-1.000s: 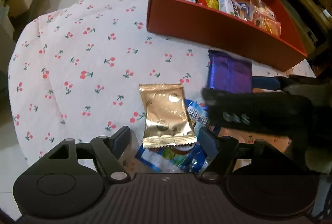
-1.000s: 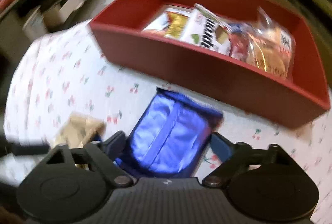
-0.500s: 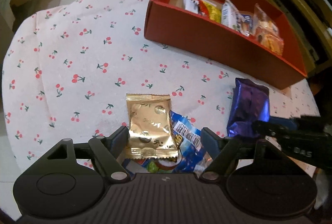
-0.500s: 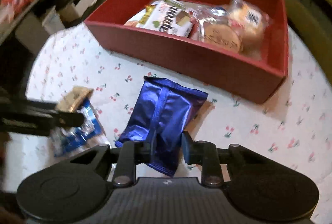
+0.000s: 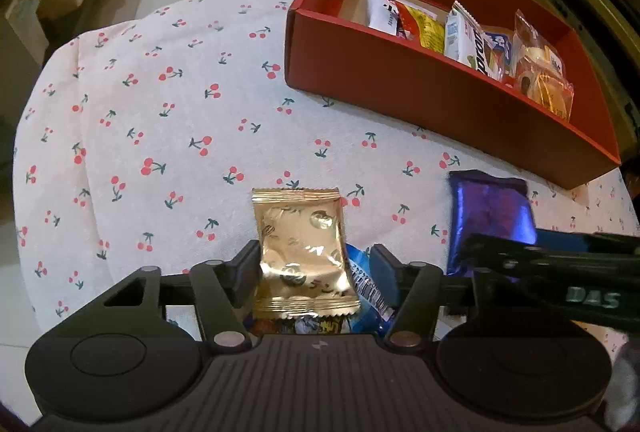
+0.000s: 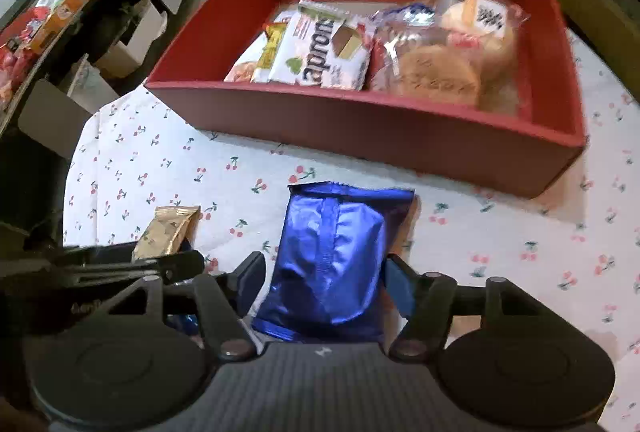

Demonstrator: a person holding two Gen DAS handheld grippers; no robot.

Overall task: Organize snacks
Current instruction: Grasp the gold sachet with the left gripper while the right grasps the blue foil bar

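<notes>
The left claw (image 5: 312, 274) is closing on the gold packet (image 5: 304, 252), which stands between its jaws; the left pad looks to touch the wrapper, the right pad sits off it against the blue wrapper (image 5: 366, 296) underneath, so no firm grip yet. The right claw (image 6: 324, 280) is opening around the purple packet (image 6: 336, 260); both pads sit right at its sides, and whether they press I cannot tell. Both packets lie on the cherry-print cloth (image 5: 160, 112) covering the worktop, near each other, with the red box (image 6: 360, 128) a little beyond them. In the box there are already a wafer packet (image 6: 324, 52), a yellow packet and some clear-wrapped pastries (image 6: 436, 72), filling its right part. So the sorting seems about half done: the gold, purple and blue snacks are left outside, and the box's left end has room
</notes>
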